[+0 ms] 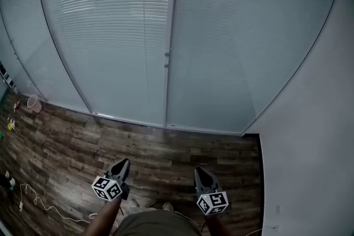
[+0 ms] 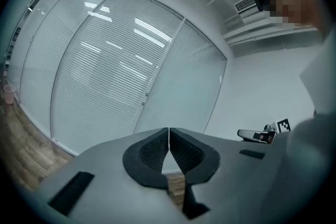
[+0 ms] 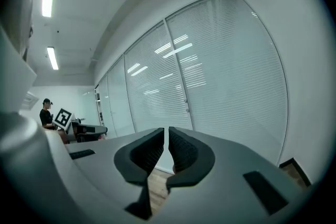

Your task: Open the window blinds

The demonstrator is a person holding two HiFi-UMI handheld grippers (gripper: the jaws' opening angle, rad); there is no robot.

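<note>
White slatted blinds (image 1: 110,30) sit behind the glass panes of the wall ahead, slats closed. Two small control knobs (image 1: 167,54) stick out of the upright frame post (image 1: 172,36) between the panes; they also show as the knobs (image 2: 144,96) in the left gripper view and the knobs (image 3: 187,103) in the right gripper view. My left gripper (image 1: 123,164) and right gripper (image 1: 199,172) are held low over the wood floor, well short of the glass, both pointing at it. The left gripper (image 2: 168,131) is shut and empty. The right gripper (image 3: 167,131) is shut with nothing in it.
A plain white wall (image 1: 321,135) closes the right side. A pink bucket (image 1: 34,102) stands by the glass at far left, and a white cable (image 1: 38,204) with small items lies on the floor at left. A person (image 3: 46,113) sits far off to the left.
</note>
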